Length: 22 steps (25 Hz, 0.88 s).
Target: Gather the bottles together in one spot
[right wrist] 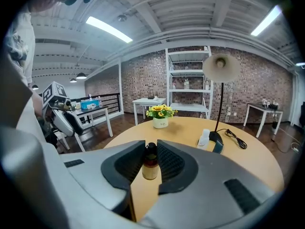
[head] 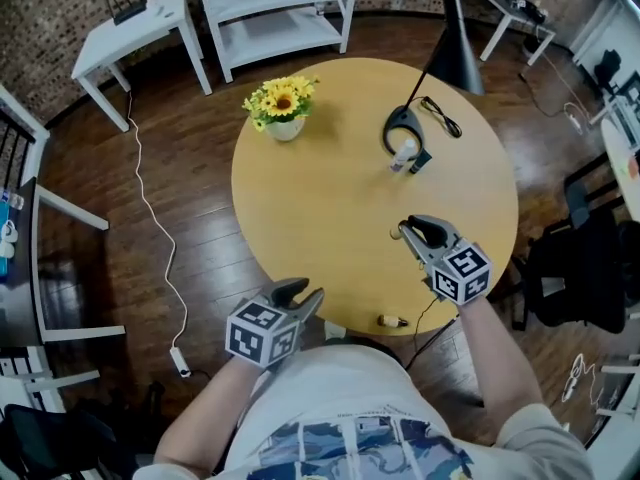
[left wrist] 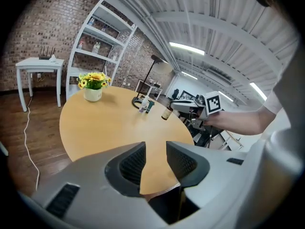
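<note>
My right gripper (head: 408, 230) hangs over the right side of the round yellow table (head: 300, 208), shut on a small brown bottle (right wrist: 150, 162) with a dark cap; the bottle (head: 396, 233) stands upright between the pads. A white bottle (head: 403, 153) stands by the lamp base with a small teal container (head: 421, 160) beside it. Another small bottle (head: 392, 320) lies on its side at the table's near edge. My left gripper (head: 305, 293) hovers at the near edge, its jaws apart with nothing between them (left wrist: 156, 151). The left gripper view shows the held bottle (left wrist: 167, 112) above the table.
A pot of yellow flowers (head: 283, 103) sits at the table's far left. A black lamp (head: 455, 53) with a ring base (head: 398, 128) and cord stands at the far right. White shelves (head: 275, 13) and side tables stand behind; a white cable (head: 150, 208) runs over the floor.
</note>
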Available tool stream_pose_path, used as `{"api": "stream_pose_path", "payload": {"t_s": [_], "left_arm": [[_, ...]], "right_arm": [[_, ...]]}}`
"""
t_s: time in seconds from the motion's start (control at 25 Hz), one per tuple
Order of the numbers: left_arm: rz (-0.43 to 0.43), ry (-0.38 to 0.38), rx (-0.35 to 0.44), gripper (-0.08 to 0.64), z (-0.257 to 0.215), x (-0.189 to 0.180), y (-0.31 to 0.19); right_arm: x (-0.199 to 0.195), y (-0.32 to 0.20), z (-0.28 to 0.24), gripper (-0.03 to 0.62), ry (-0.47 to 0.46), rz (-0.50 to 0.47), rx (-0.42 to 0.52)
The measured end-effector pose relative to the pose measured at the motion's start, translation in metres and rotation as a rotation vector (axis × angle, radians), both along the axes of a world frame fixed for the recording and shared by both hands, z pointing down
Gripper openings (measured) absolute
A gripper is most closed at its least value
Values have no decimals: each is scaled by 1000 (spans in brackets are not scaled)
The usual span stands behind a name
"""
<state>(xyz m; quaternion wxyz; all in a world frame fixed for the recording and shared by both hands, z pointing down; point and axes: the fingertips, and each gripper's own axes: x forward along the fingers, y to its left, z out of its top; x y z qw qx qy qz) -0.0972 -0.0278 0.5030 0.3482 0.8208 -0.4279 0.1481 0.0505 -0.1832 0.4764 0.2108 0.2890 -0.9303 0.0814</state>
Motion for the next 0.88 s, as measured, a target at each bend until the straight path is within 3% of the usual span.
{"api": "stream_pose_path", "payload": {"t_s": [0.2,0.52,0.88], "left_arm": [[-48,43,-74,140,11,21,-21],[-136,-20,-157,140,30,26,-37],[-160,-55,-213,140,42,32,-46]], "right_arm": [[12,-63,29,77,-3,11,17],[11,-141,92,77,41,5,37],[-1,-199,133,77,100,18,74]]}}
